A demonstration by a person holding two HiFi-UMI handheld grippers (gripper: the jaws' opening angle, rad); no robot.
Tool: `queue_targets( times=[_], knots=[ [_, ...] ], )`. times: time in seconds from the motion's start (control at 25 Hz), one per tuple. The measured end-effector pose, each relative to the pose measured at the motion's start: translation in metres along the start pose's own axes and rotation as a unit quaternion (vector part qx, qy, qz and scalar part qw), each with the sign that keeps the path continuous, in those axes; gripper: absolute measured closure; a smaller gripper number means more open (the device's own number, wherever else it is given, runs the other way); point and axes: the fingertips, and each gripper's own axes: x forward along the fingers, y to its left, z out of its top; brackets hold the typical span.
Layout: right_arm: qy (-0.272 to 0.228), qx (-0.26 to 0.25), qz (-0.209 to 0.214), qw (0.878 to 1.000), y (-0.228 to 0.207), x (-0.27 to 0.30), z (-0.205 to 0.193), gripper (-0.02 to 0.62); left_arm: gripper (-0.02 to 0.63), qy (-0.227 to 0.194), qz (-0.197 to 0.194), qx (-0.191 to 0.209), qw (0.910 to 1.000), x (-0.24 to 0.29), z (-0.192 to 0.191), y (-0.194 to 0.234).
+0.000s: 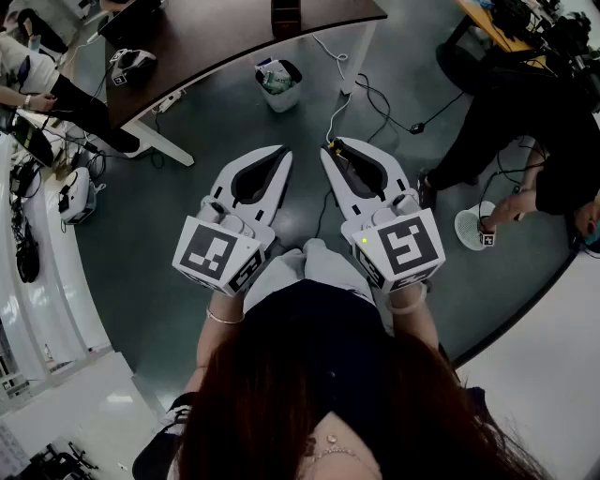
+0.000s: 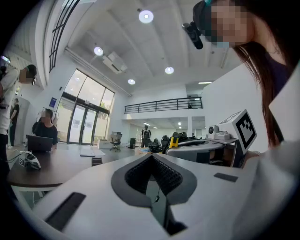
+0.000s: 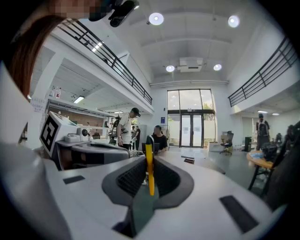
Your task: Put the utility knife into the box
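My right gripper is shut on a yellow and black utility knife, held over the floor in front of the person's knees. In the right gripper view the utility knife stands as a thin yellow strip with a black top between the ribbed pads of my right gripper. Beside it, my left gripper is shut with nothing in it. In the left gripper view my left gripper has its jaws together and bare. I cannot make out a box for certain.
A dark curved desk on white legs stands ahead, with a small dark thing and a spare gripper on it. A waste bin and cables lie on the grey floor. A person in black sits at right.
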Motion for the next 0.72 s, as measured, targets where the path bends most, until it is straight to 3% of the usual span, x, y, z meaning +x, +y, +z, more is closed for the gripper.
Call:
queue_targets(
  times=[0.72],
  knots=[
    [-0.013, 0.011, 0.003, 1.000, -0.022, 0.009, -0.008, 0.538, 0.606, 0.011, -0.006, -0.010, 0.9999, 0.025, -0.016, 0.008]
  ],
)
